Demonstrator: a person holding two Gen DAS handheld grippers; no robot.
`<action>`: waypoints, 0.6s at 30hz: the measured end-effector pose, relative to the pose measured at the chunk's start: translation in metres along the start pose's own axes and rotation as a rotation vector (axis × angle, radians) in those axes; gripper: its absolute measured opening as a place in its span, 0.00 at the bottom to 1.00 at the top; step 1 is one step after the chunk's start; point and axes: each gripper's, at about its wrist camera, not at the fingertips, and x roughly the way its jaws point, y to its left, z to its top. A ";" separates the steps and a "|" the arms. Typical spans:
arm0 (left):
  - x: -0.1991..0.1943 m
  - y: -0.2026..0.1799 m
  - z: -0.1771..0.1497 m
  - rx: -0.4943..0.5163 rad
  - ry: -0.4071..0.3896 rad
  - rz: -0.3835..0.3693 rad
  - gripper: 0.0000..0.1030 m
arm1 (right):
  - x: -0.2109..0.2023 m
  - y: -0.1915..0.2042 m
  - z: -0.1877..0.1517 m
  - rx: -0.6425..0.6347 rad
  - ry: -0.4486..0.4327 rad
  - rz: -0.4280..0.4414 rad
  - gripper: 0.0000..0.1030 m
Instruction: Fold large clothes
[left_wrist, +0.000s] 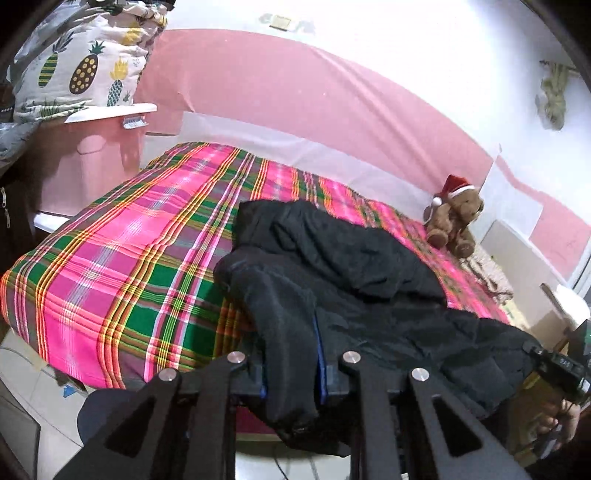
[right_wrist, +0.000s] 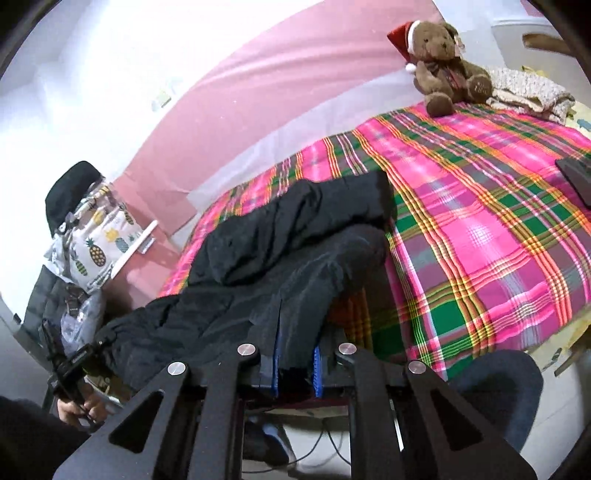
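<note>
A large black garment (left_wrist: 354, 273) lies bunched on the pink plaid bed cover (left_wrist: 122, 258), its near edge hanging over the front of the bed. My left gripper (left_wrist: 291, 387) is shut on one part of that hanging edge. My right gripper (right_wrist: 297, 369) is shut on another part of the same garment (right_wrist: 280, 240), at its right side. The right gripper also shows at the right edge of the left wrist view (left_wrist: 561, 365), and the left gripper shows at the left of the right wrist view (right_wrist: 74, 365).
A brown teddy bear (right_wrist: 443, 62) in a red hat sits at the back of the bed, beside a knitted blanket (right_wrist: 528, 88). A pineapple-print pillow (left_wrist: 85, 62) rests on a pink cabinet (left_wrist: 96, 155) on the left. A dark flat object (right_wrist: 578, 177) lies at the bed's right.
</note>
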 end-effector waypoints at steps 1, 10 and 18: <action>-0.004 -0.001 0.001 -0.001 -0.005 -0.005 0.18 | -0.005 0.001 0.001 -0.001 -0.010 0.000 0.12; 0.002 -0.008 0.035 -0.001 -0.077 -0.046 0.18 | 0.001 -0.001 0.034 0.004 -0.106 0.024 0.12; 0.038 -0.014 0.090 0.006 -0.116 -0.049 0.19 | 0.036 0.012 0.101 -0.026 -0.152 0.036 0.12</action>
